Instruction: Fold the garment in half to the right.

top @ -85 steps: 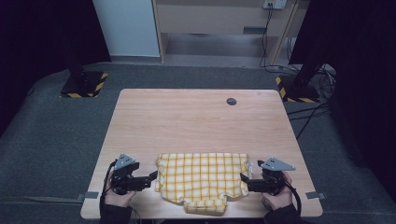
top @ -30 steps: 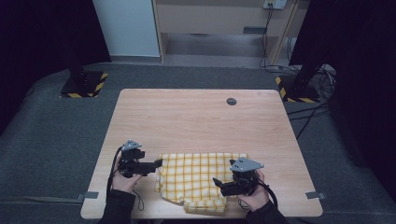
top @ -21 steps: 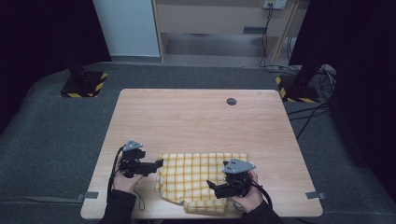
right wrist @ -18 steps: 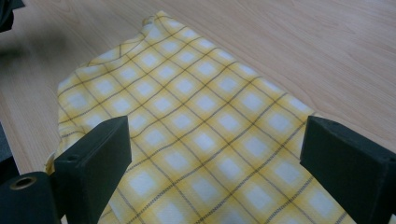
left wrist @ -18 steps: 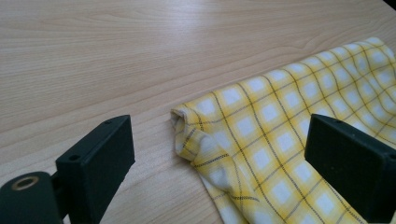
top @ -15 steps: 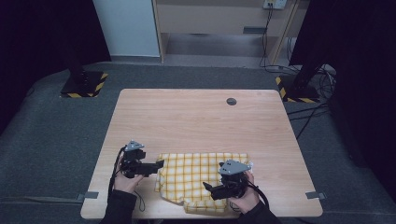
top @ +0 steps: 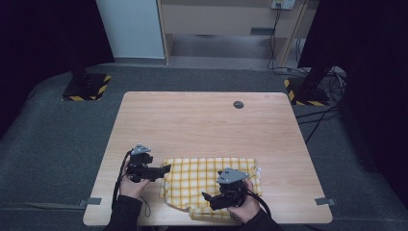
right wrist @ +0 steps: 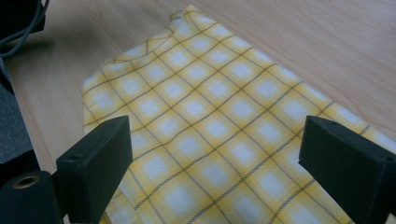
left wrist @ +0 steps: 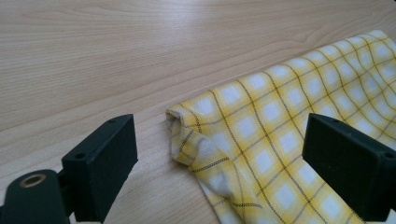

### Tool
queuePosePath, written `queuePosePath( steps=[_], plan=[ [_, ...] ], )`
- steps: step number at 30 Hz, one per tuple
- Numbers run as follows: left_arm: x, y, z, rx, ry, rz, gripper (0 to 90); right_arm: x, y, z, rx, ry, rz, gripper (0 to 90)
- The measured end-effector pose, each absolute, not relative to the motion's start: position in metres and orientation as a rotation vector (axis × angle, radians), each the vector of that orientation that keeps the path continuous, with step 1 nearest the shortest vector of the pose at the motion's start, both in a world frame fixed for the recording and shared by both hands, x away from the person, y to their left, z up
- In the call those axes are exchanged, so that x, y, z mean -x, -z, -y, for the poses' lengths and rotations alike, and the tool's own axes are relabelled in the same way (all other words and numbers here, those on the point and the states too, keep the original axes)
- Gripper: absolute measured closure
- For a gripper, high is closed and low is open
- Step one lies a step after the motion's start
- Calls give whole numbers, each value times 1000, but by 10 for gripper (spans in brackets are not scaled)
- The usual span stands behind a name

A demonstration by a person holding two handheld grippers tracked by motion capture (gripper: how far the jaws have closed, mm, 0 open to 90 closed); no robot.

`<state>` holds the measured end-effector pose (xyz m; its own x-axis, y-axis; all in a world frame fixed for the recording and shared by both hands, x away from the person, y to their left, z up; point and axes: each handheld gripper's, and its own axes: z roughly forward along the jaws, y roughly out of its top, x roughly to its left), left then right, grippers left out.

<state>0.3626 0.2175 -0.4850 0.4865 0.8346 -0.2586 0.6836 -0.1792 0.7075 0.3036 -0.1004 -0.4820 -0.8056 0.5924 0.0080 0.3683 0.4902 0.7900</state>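
Cloth (top: 204, 175): folded, near table (top: 202, 125) edge | my left gripper (top: 165, 170): open at corner, ready to pinch | my right gripper (top: 207, 197): open over cloth.

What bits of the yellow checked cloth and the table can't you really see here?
- High view: the right tongs and hand cover part of the yellow checked cloth.
- Left gripper view: the cloth runs off the right and bottom edges.
- High view: the small dark round thing on the table is too small to tell what it is.
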Motion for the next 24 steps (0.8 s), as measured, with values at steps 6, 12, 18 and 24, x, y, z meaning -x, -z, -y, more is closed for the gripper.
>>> queuePosePath(
  steps=[6, 12, 18, 24],
  plan=[
    [-364, 485, -217, -1922, -239, -1262, 95, -301, 482, 93, -799, -1222, -2484, 99],
    [-367, 486, -215, -1911, -234, -1263, 102, -298, 483, 86, -784, -1220, -2495, 99],
    [-370, 488, -210, -1931, -232, -1258, 103, -295, 483, 78, -770, -1225, -2506, 101],
    [-371, 488, -210, -1922, -233, -1260, 107, -291, 483, 72, -756, -1229, -2512, 107]
  ],
)
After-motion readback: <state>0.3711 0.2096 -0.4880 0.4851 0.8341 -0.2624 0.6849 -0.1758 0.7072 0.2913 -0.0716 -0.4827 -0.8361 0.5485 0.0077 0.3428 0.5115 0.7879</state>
